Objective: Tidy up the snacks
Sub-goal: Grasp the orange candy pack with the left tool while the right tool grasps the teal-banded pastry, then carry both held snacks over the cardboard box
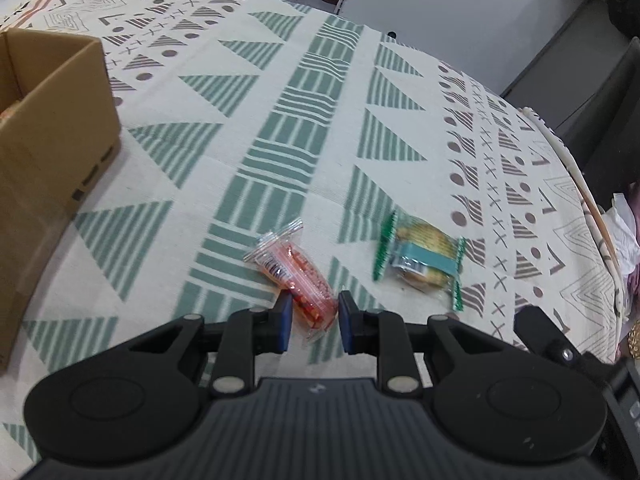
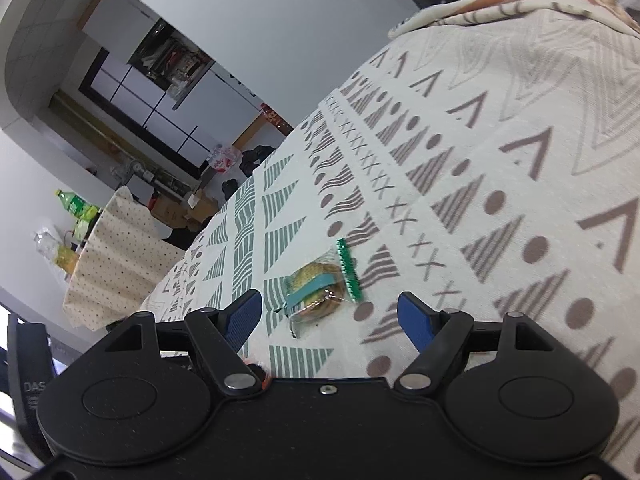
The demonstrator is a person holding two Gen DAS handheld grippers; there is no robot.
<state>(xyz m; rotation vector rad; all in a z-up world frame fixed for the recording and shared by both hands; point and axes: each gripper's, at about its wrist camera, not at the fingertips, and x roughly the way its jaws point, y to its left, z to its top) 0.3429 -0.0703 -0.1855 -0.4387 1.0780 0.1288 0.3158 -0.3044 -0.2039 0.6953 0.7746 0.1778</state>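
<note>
The left gripper [image 1: 312, 312] is clenched on the near end of the orange snack packet [image 1: 294, 268] — its blue pads [image 1: 285, 320] press the packet from either side, with the clear crimped tail of the wrapper showing between and just below them. The packet is a transparent sleeve with red-orange contents and a small dark printed patch near its far end; it lies on the patterned tablecloth [image 1: 280, 120], slanting away to the left. To its right, apart from it, lies the cracker packet [image 1: 420, 258]: clear film with green serrated end seals, a teal band across the middle, and pale round crackers inside. A cardboard box [image 1: 60, 120] stands at the far left of the cloth, well apart from both packets, its top open. The right gripper [image 2: 330, 316] is released, jaws set wide, holding nothing; in its own view the cracker packet [image 2: 318, 290] lies on the cloth just beyond and between the two blue fingers [image 2: 416, 320], touching neither. The right wrist view is rolled, so the table surface runs at a steep slant.
</note>
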